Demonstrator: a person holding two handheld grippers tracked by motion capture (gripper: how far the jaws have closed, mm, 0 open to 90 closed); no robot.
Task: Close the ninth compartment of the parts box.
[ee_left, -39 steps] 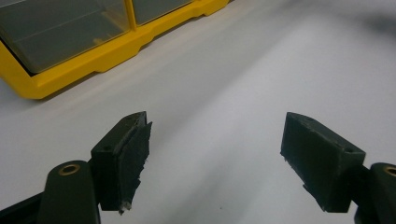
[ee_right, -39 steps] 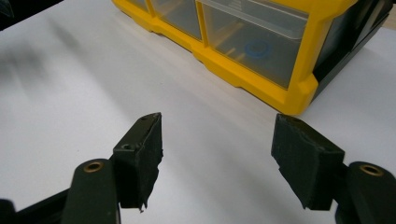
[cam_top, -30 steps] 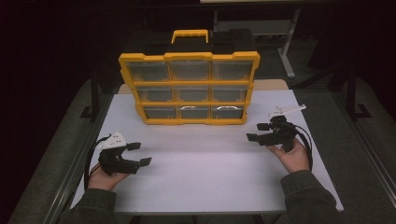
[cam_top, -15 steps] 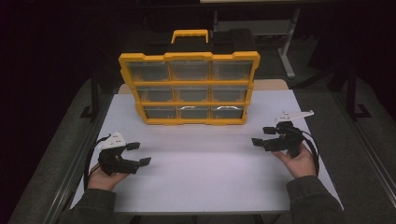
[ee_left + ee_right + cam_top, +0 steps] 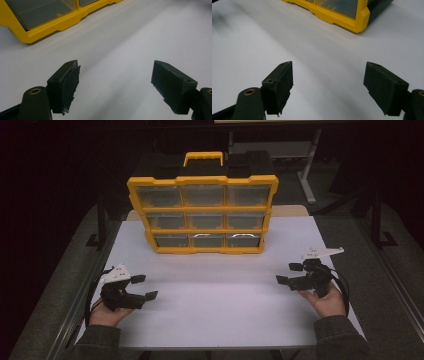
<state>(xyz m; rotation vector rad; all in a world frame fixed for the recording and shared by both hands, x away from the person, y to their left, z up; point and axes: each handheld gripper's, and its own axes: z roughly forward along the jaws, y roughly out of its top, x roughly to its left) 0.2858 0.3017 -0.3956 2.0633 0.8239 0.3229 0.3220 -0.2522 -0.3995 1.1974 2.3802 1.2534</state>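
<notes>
On the white table [image 5: 215, 310], toward its far edge, stands a yellow organizer case [image 5: 202, 215] with a yellow handle [image 5: 203, 157] on top and three rows of clear-fronted compartments. It sits upright, its front facing the person, roughly centred between the two sides. Two silvery curved pieces show behind the clear fronts of the middle and right compartments in the bottom row; what they are I cannot tell.

Near the left front corner of the table, the left gripper [image 5: 145, 287] rests in the person's left hand [image 5: 105, 312], pointing toward the middle of the table. Its jaws stand wide apart with nothing between them, and in the left gripper view the black pads [image 5: 71, 83] frame only bare tabletop, with a corner of the case well ahead.

Over on the right side, the right gripper [image 5: 289, 273] lies in the person's right hand [image 5: 327, 300], aimed inward across the table. Its jaws have just been opening and now gape wide, with nothing between them; the right gripper view shows white table between the pads [image 5: 284, 83] and the case's lower right corner farther off. Both grippers are well apart from the case and from each other.
</notes>
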